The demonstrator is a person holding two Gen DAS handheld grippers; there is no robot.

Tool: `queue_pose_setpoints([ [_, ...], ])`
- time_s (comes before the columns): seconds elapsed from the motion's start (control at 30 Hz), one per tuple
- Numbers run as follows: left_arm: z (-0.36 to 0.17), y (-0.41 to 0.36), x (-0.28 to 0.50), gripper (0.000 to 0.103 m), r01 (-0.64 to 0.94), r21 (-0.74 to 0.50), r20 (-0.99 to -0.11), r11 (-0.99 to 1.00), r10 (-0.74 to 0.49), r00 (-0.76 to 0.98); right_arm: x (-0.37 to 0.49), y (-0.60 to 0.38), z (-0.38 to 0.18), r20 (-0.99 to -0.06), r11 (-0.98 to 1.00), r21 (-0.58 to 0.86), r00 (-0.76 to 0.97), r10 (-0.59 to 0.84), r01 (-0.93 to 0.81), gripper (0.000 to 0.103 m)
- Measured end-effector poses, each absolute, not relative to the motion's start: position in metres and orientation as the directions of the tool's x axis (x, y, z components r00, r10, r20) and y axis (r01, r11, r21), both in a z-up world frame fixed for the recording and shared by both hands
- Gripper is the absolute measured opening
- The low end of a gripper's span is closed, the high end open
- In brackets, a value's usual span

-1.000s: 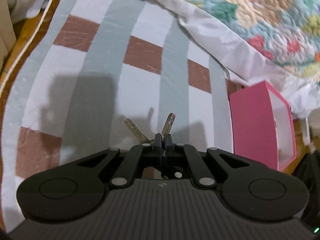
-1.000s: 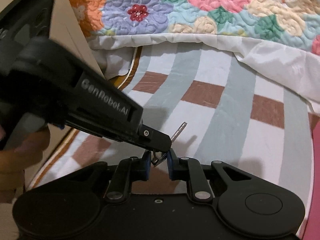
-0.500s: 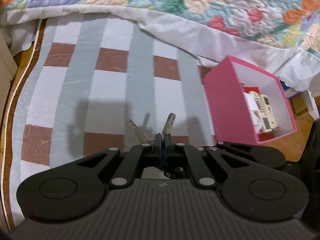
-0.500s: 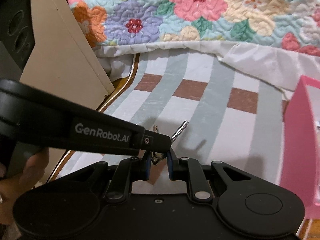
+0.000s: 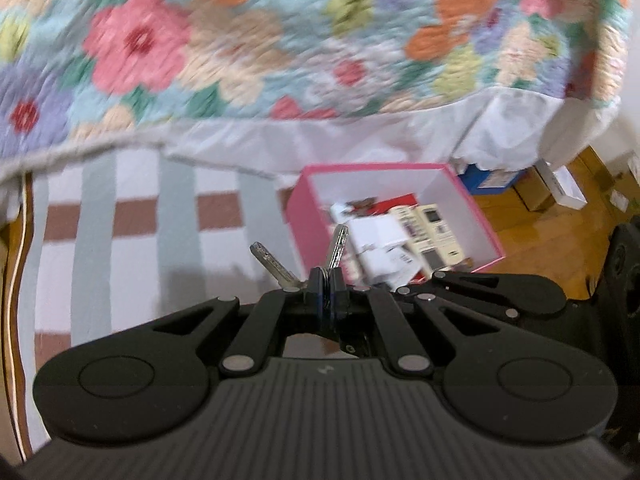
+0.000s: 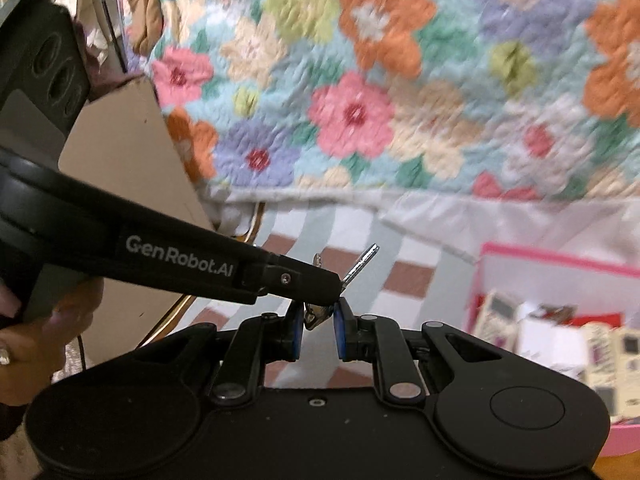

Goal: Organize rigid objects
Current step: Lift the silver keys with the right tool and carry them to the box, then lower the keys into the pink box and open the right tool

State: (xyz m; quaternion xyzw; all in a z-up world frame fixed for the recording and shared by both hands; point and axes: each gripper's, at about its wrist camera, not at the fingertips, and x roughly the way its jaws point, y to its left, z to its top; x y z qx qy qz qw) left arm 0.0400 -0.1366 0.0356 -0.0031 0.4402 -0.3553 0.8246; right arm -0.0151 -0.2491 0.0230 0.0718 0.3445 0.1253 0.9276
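My left gripper (image 5: 326, 280) is shut on a bunch of silver keys (image 5: 338, 246); two blades fan out above the jaws. It hovers above the striped rug, close to the near left wall of the pink box (image 5: 308, 220). The box holds several white, cream and red packets (image 5: 400, 236). In the right wrist view the left gripper (image 6: 336, 286) reaches in from the left with the keys (image 6: 360, 264). My right gripper (image 6: 318, 322) sits just under them, its blue pads a little apart around the hanging key ring (image 6: 316, 314). The pink box (image 6: 560, 260) lies to the right.
A flowered quilt (image 5: 280, 48) with a white sheet edge hangs behind the rug (image 5: 120, 248). A beige board (image 6: 132, 168) leans at the left. Small boxes (image 5: 560, 188) lie on the wood floor to the right of the pink box.
Both grippers have lifted and swung right toward the pink box, which now shows its contents. The keys stay in the left gripper. The views are blurred by motion.
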Motion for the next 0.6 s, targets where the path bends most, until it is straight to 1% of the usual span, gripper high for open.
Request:
queue_pose_setpoints([
  [0.17,0.05,-0.183,0.033,0.002,0.632,-0.281,-0.709,0.723,-0.6,0.371,-0.02,-0.288,0.032,-0.62,0.97,0.206,0.75,0.232,-0.129,0.019],
  [0.33,0.04,-0.223,0.039,0.002,0.647,-0.318,-0.701,0.693,-0.631,0.331,-0.021,-0.326,0.024,-0.639,0.978,0.191,0.747,0.184,-0.077,0.019],
  [0.43,0.028,-0.245,0.048,0.002,0.641,-0.339,-0.717,0.688,-0.63,0.298,-0.016,-0.349,0.012,-0.658,0.973,0.228,0.731,0.183,-0.039,0.019],
  [0.6,-0.003,-0.267,0.063,0.003,0.611,-0.33,-0.774,0.72,-0.577,0.262,-0.001,-0.369,-0.019,-0.694,0.947,0.322,0.68,0.236,0.001,0.019],
])
